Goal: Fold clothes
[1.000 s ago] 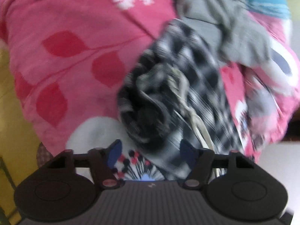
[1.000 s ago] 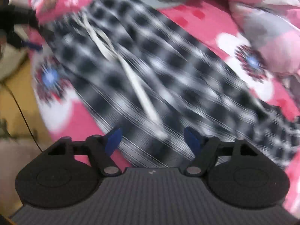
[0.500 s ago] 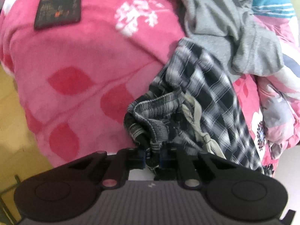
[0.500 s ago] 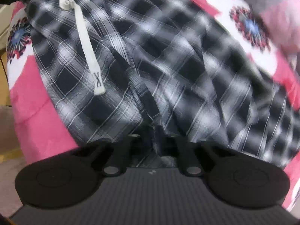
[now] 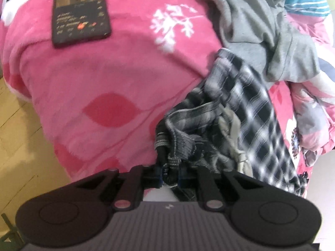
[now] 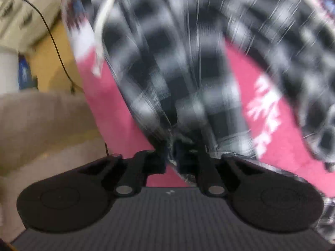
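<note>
phone (image 5: 80, 10) flat on pink blanket (image 5: 117, 69), far left of left wrist view. left tongs (image 5: 170, 174) pinched on bunched waistband of black-and-white plaid shorts (image 5: 247, 113), which trail right across the blanket; pale drawstring (image 5: 230, 129) tangled in the folds. grey garment (image 5: 268, 31) heaped just above the shorts, touching them. right view blurred: black cable (image 6: 54, 41) at left, right tongs (image 6: 174, 159) clamped on plaid shorts cloth, fabric stretched away upward over the blanket.
</note>
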